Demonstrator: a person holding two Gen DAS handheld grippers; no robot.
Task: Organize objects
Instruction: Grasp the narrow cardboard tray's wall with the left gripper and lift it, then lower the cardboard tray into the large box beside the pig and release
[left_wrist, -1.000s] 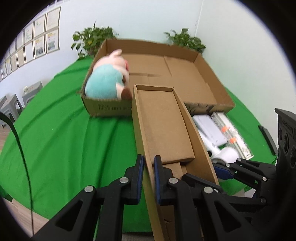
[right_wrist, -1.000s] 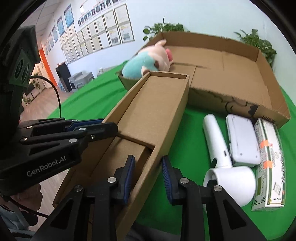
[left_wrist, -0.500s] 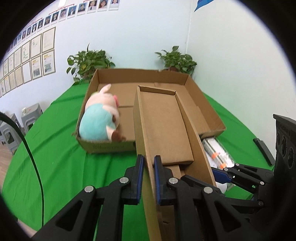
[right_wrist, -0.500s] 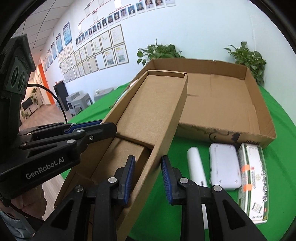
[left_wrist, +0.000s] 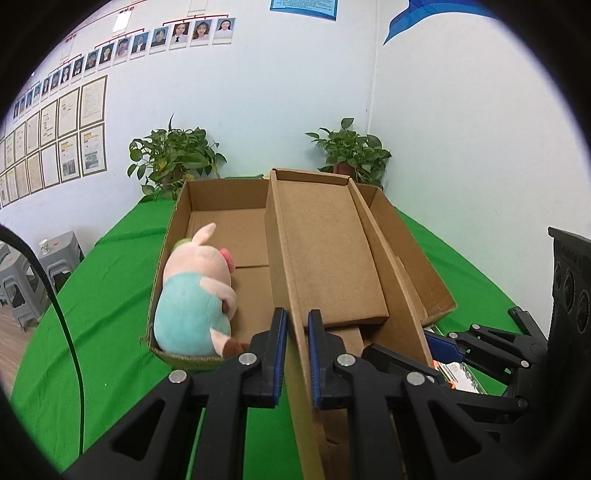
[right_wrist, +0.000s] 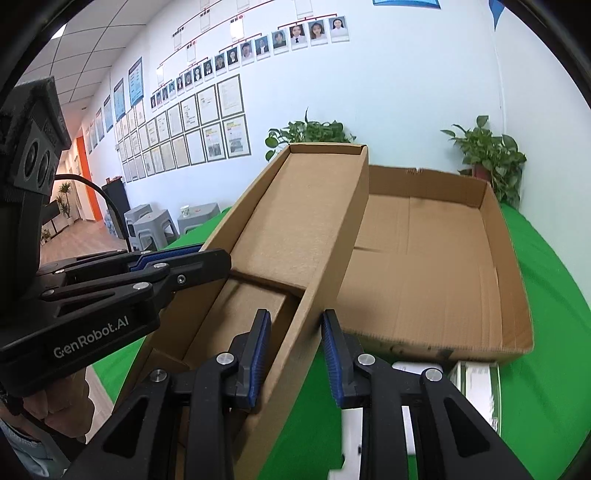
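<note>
Green cloth covers the surface (left_wrist: 96, 295). Both tongs, left (left_wrist: 294, 354) and right (right_wrist: 293, 356), pinch opposite side walls of a long, narrow cardboard box (left_wrist: 325, 254), held tilted over a wide, shallow cardboard tray (right_wrist: 509, 280) containing a plush pig (left_wrist: 195, 295).

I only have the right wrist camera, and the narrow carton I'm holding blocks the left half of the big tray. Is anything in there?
Observer: Yes. The left wrist view shows a plush pig lying in the big tray, against its left wall by the near corner.
Operator: Is the carton over it?
Observer: No. The narrow carton is to the pig's right, with bare tray floor showing between them.
Operator: How is my left grip?
Observer: The left gripper has its jaws pressed on either side of the carton's left wall.
</note>
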